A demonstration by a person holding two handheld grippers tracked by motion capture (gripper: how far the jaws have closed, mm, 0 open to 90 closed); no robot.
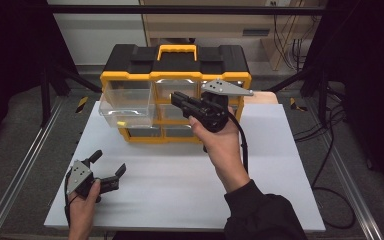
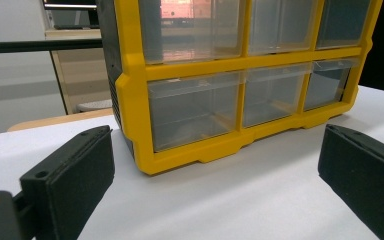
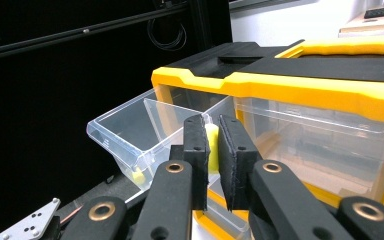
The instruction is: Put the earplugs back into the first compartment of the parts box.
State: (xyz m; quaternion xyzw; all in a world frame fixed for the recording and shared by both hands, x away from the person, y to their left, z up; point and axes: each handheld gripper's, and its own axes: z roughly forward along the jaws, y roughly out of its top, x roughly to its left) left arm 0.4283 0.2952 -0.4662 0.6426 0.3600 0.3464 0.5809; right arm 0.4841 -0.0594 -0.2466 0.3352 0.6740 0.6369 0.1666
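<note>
1. Left gripper [image 1: 109, 170] — rests low on the white table [image 1: 180, 175], near its left front corner, well apart from the cabinet. Jaws stand wide apart with nothing between them; in the left gripper view they frame the cabinet's lower drawers from a distance.
2. Open drawer [image 1: 127, 102] — clear plastic, pulled out and tilted forward from the top-left bay of the cabinet. Contents: one small yellow piece [image 3: 138, 176] lying at its bottom front corner; otherwise bare, as far as the clear walls show.
3. Storage cabinet [image 1: 176, 92] — yellow frame, black top, yellow carry handle, stands at the back of the table. The remaining clear drawers sit pushed in; their contents cannot be told through the glare.
4. Right gripper [image 1: 177, 98] — held up in front of the cabinet's middle column, pointing left toward the open drawer. Jaws closed on a small yellow block [image 3: 212, 147], pinched between the pads just beside the drawer's rim.
5. Handling note — judged step: dropping the block into the open drawer. Carry it fully over the rim before loosening the jaws, keep the pads clear of the thin plastic wall, and release low so the block does not bounce out.
</note>
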